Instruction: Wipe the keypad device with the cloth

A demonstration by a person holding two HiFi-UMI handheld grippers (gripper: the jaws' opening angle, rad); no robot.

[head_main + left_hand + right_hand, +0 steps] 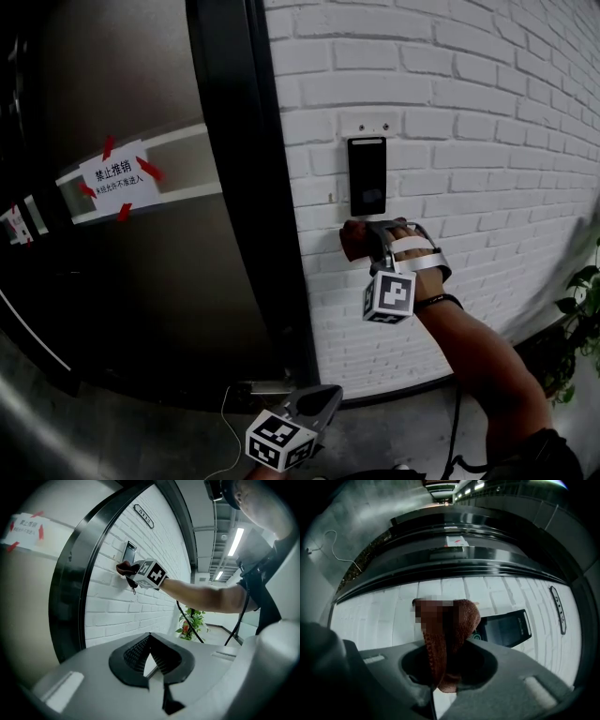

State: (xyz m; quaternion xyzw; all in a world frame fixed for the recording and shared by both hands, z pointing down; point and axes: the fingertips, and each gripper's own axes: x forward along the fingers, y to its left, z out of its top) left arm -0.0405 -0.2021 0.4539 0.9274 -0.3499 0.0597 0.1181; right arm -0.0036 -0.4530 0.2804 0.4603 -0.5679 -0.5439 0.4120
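A black keypad device hangs upright on the white brick wall; it shows in the right gripper view as a dark panel and small in the left gripper view. My right gripper is shut on a reddish-brown cloth, and the cloth is held just below the keypad's lower edge, close to the wall. My left gripper hangs low near the floor, away from the keypad, shut with nothing between its jaws.
A dark door frame runs left of the keypad beside a glass door bearing a taped white notice. A thin cable lies on the floor. A green potted plant stands at the right edge.
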